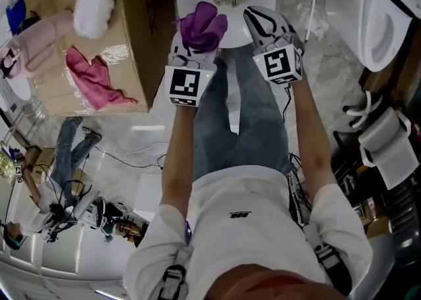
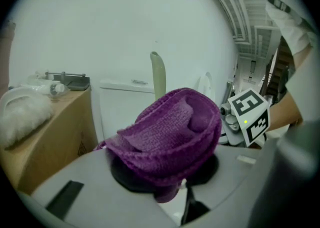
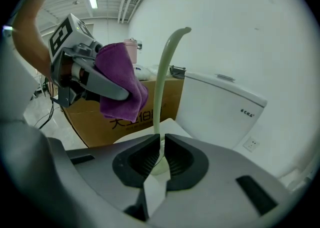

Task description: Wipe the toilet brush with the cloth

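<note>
1. Left gripper (image 1: pixel 193 55): its fingers are clamped on the purple cloth (image 2: pixel 170 132). The cloth is bunched in a thick roll over and ahead of the fingertips, and 1 short tail hangs below them.
2. Toilet brush (image 3: pixel 162 82): the pale green handle stands near upright just beyond the left fingertips, behind the cloth. The right gripper view shows a clear gap between cloth and handle, so there is no contact yet. The hooked top rises above both sets of fingers.
3. Right gripper (image 3: pixel 161 154): its fingers are pinching the low part of the handle, 1 on each side. The handle widens just below the fingertips. No view shows the bristle end.
4. Assessment: the step in hand appears to be bringing the cloth onto the handle.
   - The right fingers should hold the handle upright and steady.
   - The left fingers should present the fat face of the roll above the right fingers, then stroke toward the hook.
   - The grip is low, so a hard sideways push would likely lever the handle; light pressure is advised.
   - The loose bunch could slip out.
</note>
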A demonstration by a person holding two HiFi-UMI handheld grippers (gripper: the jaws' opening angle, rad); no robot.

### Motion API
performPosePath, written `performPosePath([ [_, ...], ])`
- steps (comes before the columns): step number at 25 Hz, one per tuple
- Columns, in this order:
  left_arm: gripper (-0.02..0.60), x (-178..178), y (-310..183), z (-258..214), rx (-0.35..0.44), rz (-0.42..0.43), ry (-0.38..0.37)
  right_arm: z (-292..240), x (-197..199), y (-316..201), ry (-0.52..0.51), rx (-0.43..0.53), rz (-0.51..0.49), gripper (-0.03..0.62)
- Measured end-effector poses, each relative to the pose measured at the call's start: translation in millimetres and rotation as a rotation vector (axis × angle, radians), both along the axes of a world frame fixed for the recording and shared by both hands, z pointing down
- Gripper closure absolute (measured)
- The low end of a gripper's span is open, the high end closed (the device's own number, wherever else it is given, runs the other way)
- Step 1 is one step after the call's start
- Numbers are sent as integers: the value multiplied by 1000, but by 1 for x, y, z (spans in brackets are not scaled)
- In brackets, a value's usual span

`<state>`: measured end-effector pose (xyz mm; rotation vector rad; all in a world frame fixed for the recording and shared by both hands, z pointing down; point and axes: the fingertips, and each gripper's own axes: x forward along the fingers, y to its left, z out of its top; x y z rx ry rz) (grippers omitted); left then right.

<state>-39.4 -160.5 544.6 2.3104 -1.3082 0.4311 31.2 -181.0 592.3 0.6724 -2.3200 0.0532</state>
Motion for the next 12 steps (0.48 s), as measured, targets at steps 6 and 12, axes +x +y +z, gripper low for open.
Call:
performPosePath([
  [6,457,9,-5,25,-12,14,-1,33,-8,-8,1,-20,-23,559],
  [12,442,13,-19,42,-1,15,2,66,-16,-20,15,-22,-60,540],
])
